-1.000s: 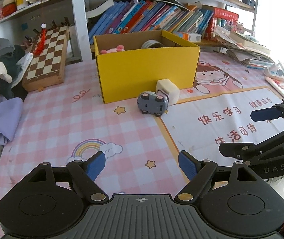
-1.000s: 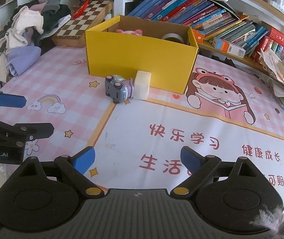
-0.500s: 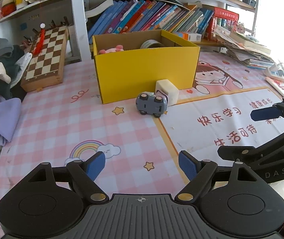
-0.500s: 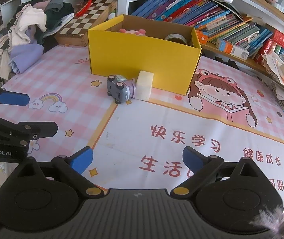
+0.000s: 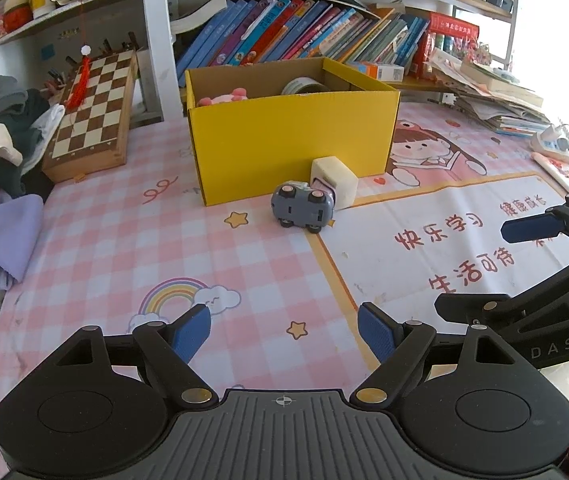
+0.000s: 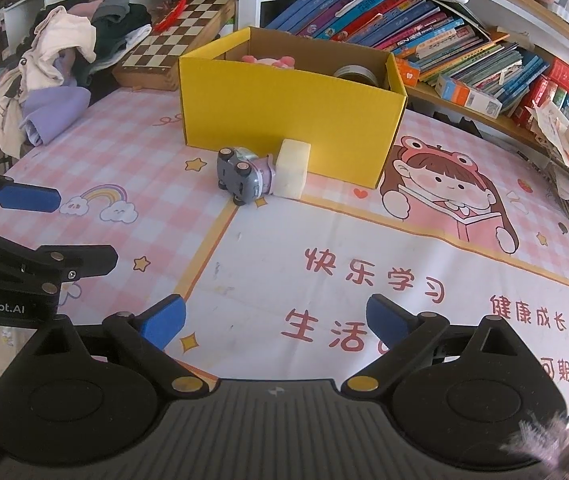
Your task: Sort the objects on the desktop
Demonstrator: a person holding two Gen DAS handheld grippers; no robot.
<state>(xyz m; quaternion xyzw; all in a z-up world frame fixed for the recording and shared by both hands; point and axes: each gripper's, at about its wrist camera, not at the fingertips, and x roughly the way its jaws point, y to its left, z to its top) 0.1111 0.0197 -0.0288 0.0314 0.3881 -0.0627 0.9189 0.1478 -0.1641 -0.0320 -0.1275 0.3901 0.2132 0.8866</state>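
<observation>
Left hand-held gripper (image 5: 284,330) points forward and down, jaws spread wide, blue pads (image 5: 191,332) well apart with nothing between them. Right hand-held gripper (image 6: 276,318) sits the same way, angled down, jaws wide, blue pads (image 6: 163,319) holding nothing. The two are side by side: the right one's black linkage and one blue pad show at the right edge of the left wrist view, the left one's at the left edge of the right wrist view.
</observation>
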